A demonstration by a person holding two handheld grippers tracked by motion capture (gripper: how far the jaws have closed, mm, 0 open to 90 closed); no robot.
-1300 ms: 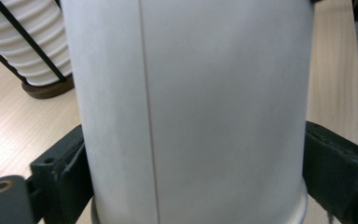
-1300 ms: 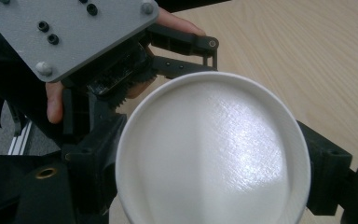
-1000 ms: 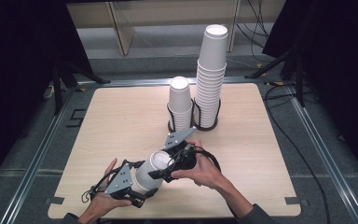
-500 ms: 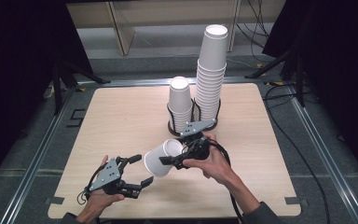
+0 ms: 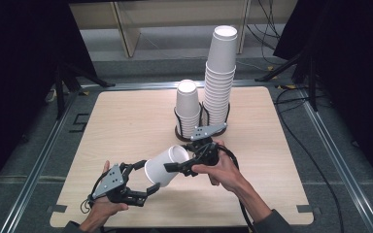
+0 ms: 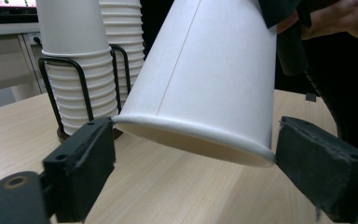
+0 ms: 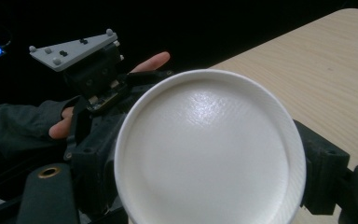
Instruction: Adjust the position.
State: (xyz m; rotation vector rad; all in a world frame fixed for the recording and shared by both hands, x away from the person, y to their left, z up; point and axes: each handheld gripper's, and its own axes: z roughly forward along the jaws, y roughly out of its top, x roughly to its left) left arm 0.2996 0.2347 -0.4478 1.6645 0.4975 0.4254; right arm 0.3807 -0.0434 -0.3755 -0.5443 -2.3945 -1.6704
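Here, low in the high view's centre, a white paper cup hangs tilted above the wooden table, the right gripper clamped on its base end. The left gripper, jaws just widened, brackets the cup's rim without pressing. Two cup stacks stand behind.

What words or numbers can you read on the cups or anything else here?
None can be read.
The paper cup held over the table is plain white.
The two cup stacks in the black wire holder are plain white too.
A strip with pink marks at the top edge of the left gripper view is too small and cut off to read.
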